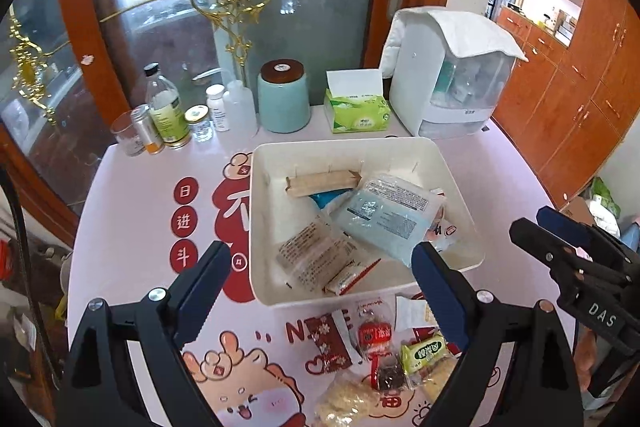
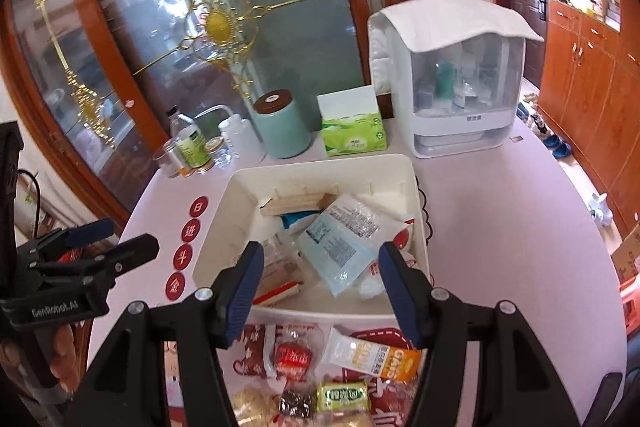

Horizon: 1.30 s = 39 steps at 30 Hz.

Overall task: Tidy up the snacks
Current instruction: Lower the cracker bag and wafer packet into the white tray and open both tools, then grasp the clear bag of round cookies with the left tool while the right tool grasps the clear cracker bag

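The left black plastic two-finger gripper (image 1: 320,287) carries blue ribbed pads (image 1: 204,291), silver screws and white "GenRobot.AI" lettering. The right black plastic two-finger gripper (image 2: 320,291) matches, marked "DAS".

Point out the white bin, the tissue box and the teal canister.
white bin (image 1: 456,163): left wrist view, right rim.
tissue box (image 1: 357,115): left wrist view, green front face.
teal canister (image 2: 285,133): right wrist view, body.

A bin (image 1: 448,155) is placed at the centre of the table (image 1: 512,187), with packets (image 1: 384,215) contained in it. Loose snacks (image 1: 376,343) are laid before it. Behind it, bottles (image 1: 168,111), a canister (image 1: 283,99), a tissue box (image 1: 357,111) and a cabinet (image 1: 452,75) are ranged left to right.
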Available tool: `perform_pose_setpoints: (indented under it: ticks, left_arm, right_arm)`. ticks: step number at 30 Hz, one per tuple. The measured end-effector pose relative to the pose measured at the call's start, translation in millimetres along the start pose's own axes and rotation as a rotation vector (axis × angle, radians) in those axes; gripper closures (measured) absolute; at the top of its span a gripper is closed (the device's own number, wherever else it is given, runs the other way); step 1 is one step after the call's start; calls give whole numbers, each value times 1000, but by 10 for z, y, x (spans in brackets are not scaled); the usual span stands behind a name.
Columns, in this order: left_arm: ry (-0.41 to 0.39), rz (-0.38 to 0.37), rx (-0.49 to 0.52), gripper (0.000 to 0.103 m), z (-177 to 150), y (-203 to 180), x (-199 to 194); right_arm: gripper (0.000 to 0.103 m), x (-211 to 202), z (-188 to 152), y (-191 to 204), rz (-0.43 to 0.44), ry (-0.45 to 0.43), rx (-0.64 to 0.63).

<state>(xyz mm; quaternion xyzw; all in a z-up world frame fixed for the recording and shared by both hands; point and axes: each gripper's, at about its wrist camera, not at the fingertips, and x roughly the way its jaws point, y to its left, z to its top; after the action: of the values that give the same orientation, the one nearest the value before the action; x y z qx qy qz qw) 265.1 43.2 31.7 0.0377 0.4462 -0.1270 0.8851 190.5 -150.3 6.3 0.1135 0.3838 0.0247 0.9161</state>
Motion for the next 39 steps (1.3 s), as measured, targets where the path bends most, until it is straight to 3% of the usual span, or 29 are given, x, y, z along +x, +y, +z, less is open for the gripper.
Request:
perform_pose_setpoints:
  ticks: [9,16,30,39]
  left_arm:
    - [-24,18,-21,12,-349,-207,-414]
    - [-44,22,0,10,-814,-339,-550]
    - [116,51,81,10,-2058,-364,220]
    - [219,45,119,10,-2404,-379,624]
  right_arm:
    - [43,-449,-272,-25,24,-2,-91]
    - [43,-602,-626,-95,27,20,-136]
    - [36,-203,-1789,-186,14,135,-197]
    - [36,116,-2308,-198,-19,224,-246]
